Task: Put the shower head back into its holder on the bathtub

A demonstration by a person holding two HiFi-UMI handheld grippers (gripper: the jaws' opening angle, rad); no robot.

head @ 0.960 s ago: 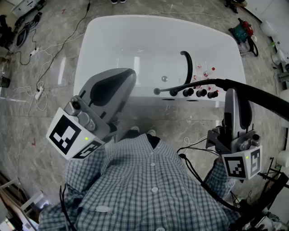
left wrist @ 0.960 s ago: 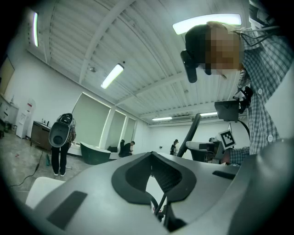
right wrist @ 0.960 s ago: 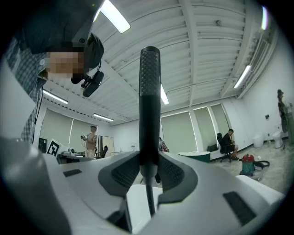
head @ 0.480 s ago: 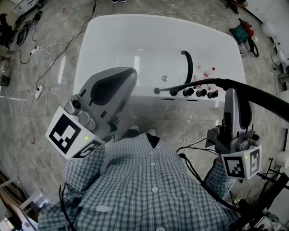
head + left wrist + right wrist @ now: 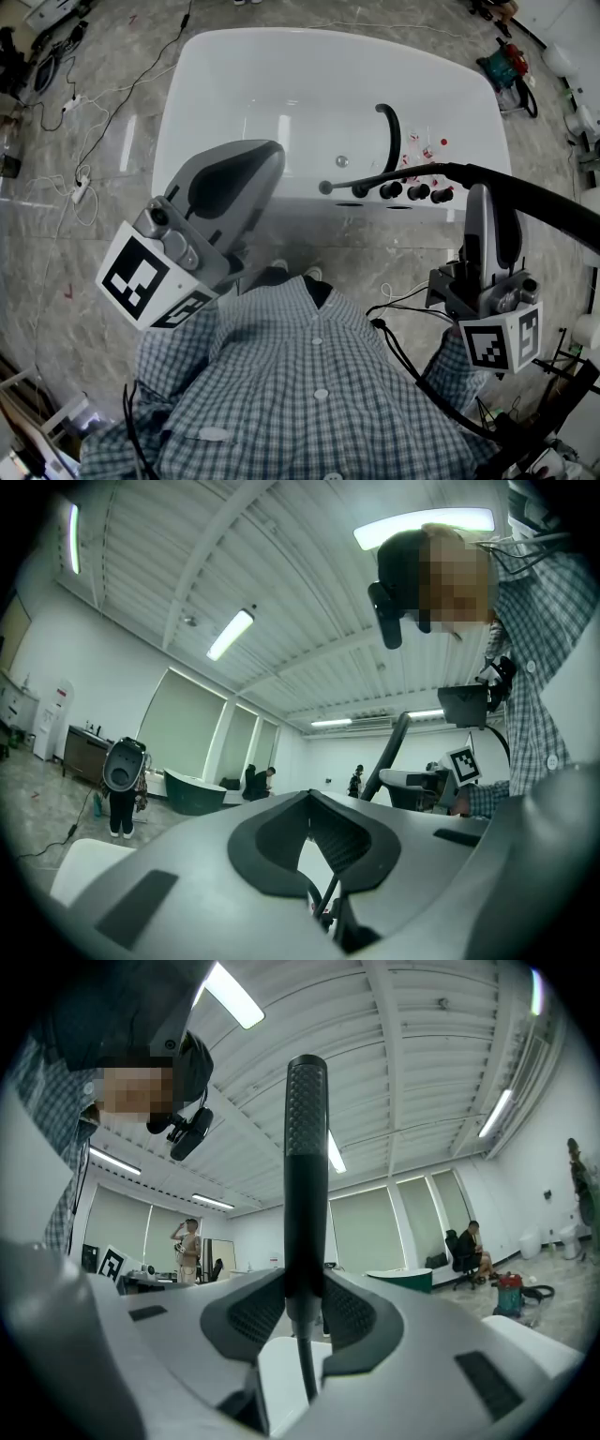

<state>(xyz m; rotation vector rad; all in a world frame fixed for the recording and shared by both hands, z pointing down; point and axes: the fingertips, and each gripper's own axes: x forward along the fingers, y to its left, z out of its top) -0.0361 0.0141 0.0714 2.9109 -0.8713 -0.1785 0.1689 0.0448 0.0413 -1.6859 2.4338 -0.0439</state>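
1. Grey left gripper [image 5: 253, 164] – jaws released with a gap between the pads and nothing in it. It is held up over the tub's near rim.
2. White bathtub [image 5: 178, 112] lies ahead of both claws. A grey marble floor [image 5: 84, 244] with loose cables surrounds it.
3. A small round black fitting [image 5: 325, 188] sits on the near rim, between the two claws. A thin black hose [image 5: 384, 178] runs from it rightward towards the right claw.
4. A curved black faucet [image 5: 389, 131] and a row of black knobs [image 5: 417, 193] are on the rim, just left of and ahead of the right claw's tip.
5. Right gripper [image 5: 480, 192] – jaws clenched on the black shower head [image 5: 525, 195], gripped low on its handle. In the right gripper view the textured wand [image 5: 306, 1147] stands straight up out of the pads and the hose drops below them. The head is up off the tub and extends to the right past the claw.
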